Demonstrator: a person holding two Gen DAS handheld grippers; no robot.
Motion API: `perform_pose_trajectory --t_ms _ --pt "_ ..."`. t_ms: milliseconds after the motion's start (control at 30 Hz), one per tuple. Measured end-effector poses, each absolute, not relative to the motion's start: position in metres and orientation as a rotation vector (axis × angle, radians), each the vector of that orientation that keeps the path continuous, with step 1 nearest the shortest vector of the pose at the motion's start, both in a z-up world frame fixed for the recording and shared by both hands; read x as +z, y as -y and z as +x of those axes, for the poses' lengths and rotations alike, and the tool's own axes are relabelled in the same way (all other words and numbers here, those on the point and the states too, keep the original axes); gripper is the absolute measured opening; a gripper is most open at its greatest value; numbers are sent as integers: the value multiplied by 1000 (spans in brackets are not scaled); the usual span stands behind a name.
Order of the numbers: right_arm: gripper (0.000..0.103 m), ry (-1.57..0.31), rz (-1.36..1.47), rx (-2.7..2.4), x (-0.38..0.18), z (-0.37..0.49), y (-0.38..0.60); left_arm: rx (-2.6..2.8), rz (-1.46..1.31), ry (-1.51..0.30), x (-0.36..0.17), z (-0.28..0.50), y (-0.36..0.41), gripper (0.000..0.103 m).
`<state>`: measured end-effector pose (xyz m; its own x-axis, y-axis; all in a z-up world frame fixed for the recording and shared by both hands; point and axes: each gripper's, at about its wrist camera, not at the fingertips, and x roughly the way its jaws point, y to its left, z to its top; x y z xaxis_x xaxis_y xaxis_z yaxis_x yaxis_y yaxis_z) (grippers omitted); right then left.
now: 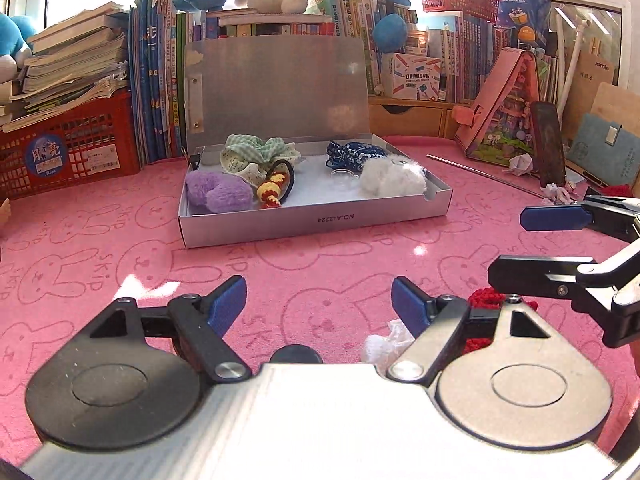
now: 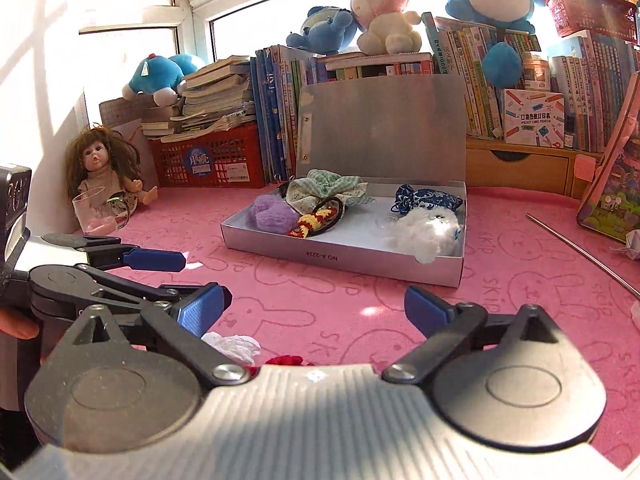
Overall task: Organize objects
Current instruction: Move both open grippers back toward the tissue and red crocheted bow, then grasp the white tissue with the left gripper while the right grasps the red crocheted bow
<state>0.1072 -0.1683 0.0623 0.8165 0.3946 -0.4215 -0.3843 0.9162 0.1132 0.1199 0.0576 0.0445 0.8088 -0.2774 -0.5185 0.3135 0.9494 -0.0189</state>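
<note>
A silver box (image 1: 312, 220) (image 2: 340, 258) stands open on the pink cloth, lid upright. Inside lie a purple fluffy scrunchie (image 1: 218, 192) (image 2: 272, 212), a green checked scrunchie (image 1: 260, 152) (image 2: 328, 188), a black hair tie with a yellow-red knitted piece (image 1: 274, 190) (image 2: 316, 220), a blue patterned pouch (image 1: 354, 154) (image 2: 428, 200) and a white fluffy item (image 1: 392, 178) (image 2: 424, 232). My left gripper (image 1: 318, 306) is open and empty, short of the box. My right gripper (image 2: 316, 308) is open and empty. A red knitted item (image 1: 486, 300) (image 2: 284, 360) and crumpled white plastic (image 1: 386, 340) (image 2: 232, 346) lie close under both grippers.
Books, a red crate (image 1: 68, 152), plush toys and a wooden drawer unit (image 2: 516, 168) line the back. A doll (image 2: 104, 172) and a glass (image 2: 96, 212) stand at the left. A pink bag (image 1: 504, 112) and a metal rod (image 1: 484, 178) lie on the right.
</note>
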Motion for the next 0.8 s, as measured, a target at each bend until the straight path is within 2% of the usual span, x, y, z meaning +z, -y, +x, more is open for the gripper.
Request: perform_pose_trajectory --t_ms 367,800 --pt "103 -471 -113 479 38 75 137 -297 41 -572 28 94 -71 83" --pt "102 -510 -217 444 18 78 114 -297 38 -554 29 87 -71 83"
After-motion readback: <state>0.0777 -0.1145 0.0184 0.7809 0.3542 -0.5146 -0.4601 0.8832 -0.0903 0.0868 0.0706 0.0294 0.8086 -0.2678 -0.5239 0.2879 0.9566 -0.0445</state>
